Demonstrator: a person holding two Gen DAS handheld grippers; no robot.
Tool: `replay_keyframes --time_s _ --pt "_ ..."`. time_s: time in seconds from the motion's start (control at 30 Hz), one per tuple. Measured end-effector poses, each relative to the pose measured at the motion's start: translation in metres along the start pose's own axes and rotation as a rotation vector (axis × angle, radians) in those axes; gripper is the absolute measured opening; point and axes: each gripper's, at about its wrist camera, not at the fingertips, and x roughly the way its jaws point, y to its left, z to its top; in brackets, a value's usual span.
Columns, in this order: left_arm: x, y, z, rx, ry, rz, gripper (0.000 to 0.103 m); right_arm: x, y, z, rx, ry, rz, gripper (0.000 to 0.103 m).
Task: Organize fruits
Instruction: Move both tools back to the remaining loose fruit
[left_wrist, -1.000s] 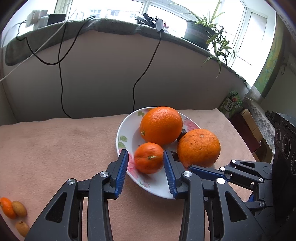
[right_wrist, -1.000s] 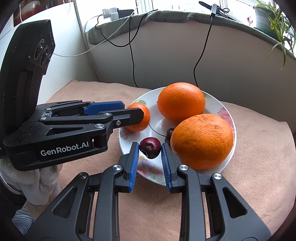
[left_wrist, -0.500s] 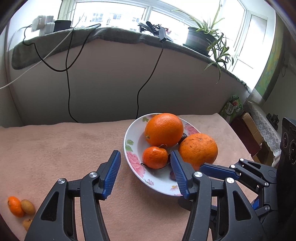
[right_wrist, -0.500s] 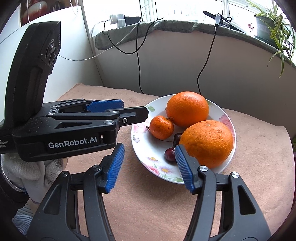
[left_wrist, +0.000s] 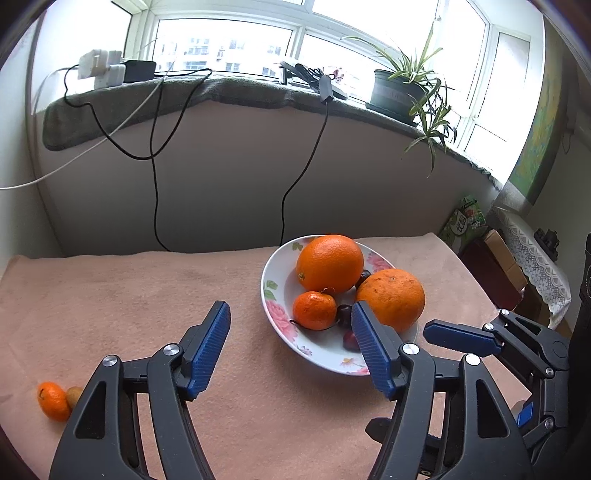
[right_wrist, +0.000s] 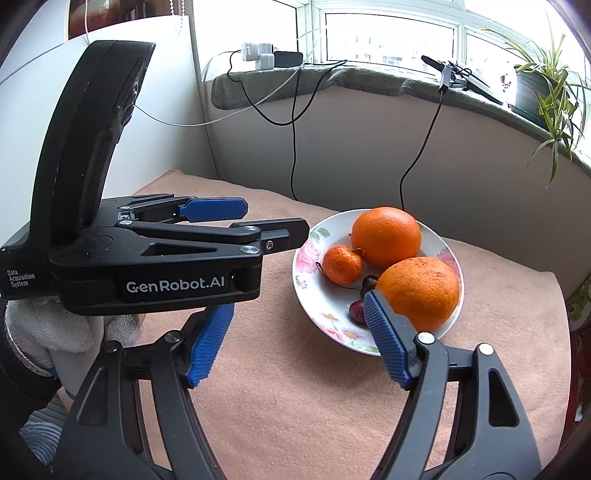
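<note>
Both grippers, left (left_wrist: 290, 328) and right (right_wrist: 299, 319), were wide apart and held nothing near the plate (left_wrist: 275, 295) of oranges (left_wrist: 330, 263). Only the left view showed a small orange (left_wrist: 53, 400) far left.

daylight floods in from the windows (left_wrist: 229, 51) behind the sill, blown out to near white. soft shadows fall toward the camera under the plate (left_wrist: 321, 360). both views bulge with fisheye distortion and darken at the corners. focus looks sharp mid-frame, though the far edges seem perhaps slightly smeared.
</note>
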Motion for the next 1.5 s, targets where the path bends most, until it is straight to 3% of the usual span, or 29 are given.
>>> replay_keyframes --time_s 0.4,0.47,0.6,0.9,1.13,1.5 --pt "-0.032 0.021 -0.014 -0.022 -0.022 0.032 0.068 -0.012 0.018 -0.003 -0.024 -0.017 -0.047 0.083" --pt "-0.037 0.024 -0.018 -0.02 -0.024 0.045 0.068 -0.013 0.021 -0.003 -0.023 -0.026 -0.052 0.09" --pt "-0.047 0.03 -0.024 -0.01 -0.023 0.071 0.068 -0.012 0.022 -0.001 -0.014 -0.027 -0.041 0.092" --pt "-0.08 0.058 -0.046 0.011 -0.029 0.19 0.068 -0.002 0.031 -0.004 -0.027 0.015 -0.02 0.093" --pt "-0.107 0.093 -0.072 -0.006 -0.011 0.282 0.068 0.008 0.045 -0.006 -0.047 0.045 0.032 0.093" --pt "-0.122 0.141 -0.102 -0.123 0.014 0.299 0.068 0.026 0.082 -0.005 -0.093 0.056 0.131 0.092"
